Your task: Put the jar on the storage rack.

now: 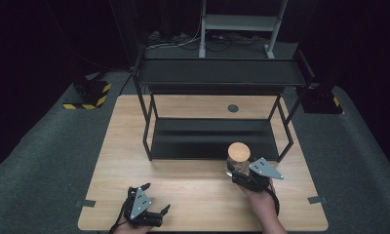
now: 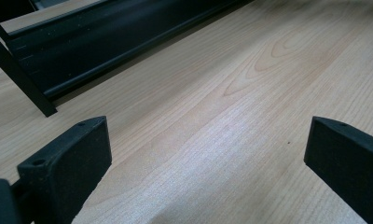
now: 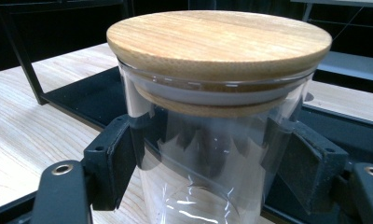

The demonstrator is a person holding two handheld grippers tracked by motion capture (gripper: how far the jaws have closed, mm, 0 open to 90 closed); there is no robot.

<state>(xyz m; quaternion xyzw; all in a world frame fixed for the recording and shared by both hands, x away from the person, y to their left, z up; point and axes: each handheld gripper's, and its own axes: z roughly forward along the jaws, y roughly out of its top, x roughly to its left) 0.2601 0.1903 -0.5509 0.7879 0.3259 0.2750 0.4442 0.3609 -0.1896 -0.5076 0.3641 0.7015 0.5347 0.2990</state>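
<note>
Jar: clear glass jar with a round wooden lid (image 1: 239, 157) is standing upright, long axis vertical, at the front edge of the black metal two-tier shelf (image 1: 217, 73).
Right gripper (image 1: 243, 175): is clamping the jar's glass wall just below the lid, jaws pressing on both sides.
Direction: lower shelf board (image 1: 207, 139) is lying at twelve o'clock from the jar, just beyond it.
Obstacle: shelf's right front post (image 1: 286, 129) is standing at two o'clock, near the jar.
Left gripper (image 1: 149, 210): is sitting at eight o'clock, well apart, jaws wide and empty over the pale wooden table (image 1: 193, 187).
</note>
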